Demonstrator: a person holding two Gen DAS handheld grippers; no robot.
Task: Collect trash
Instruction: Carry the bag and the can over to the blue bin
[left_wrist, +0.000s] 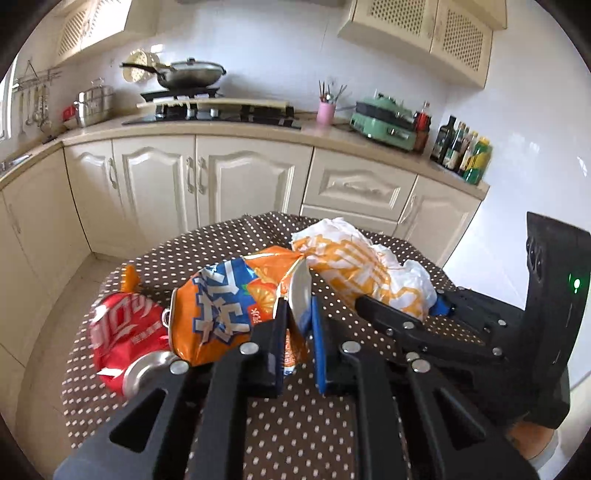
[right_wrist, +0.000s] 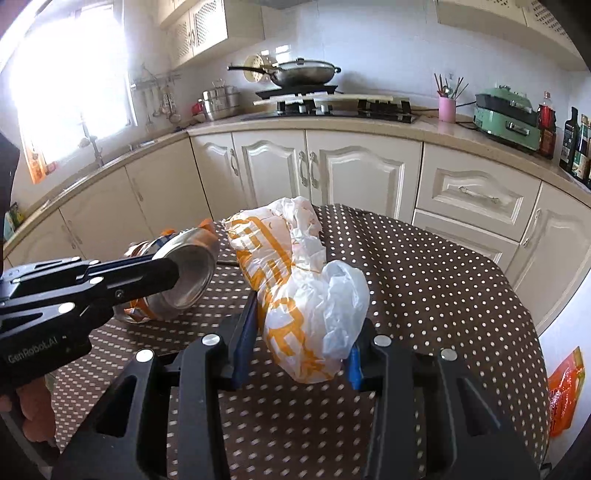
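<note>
Left wrist view: a crushed orange aluminium drink can (left_wrist: 225, 314) is pinched at its flattened rim by the left gripper (left_wrist: 297, 314), whose blue-padded fingers are pressed together on the metal. Beside it, touching, a crushed red aluminium cola can (left_wrist: 125, 332) lies on the round table covered in brown white-dotted cloth (left_wrist: 295, 424). In the right wrist view, a crumpled white plastic bag printed in orange (right_wrist: 299, 295) is clamped between the fingers of the right gripper (right_wrist: 301, 343), which are closed against its sides. Both held items appear to rest on or just above the cloth; which cannot be told. The task is judged to be at an early stage: nothing is seen gathered into a bin, and no bin is visible. Counted are two cans, one bag, and two grippers. The red can is left ungrasped.
</note>
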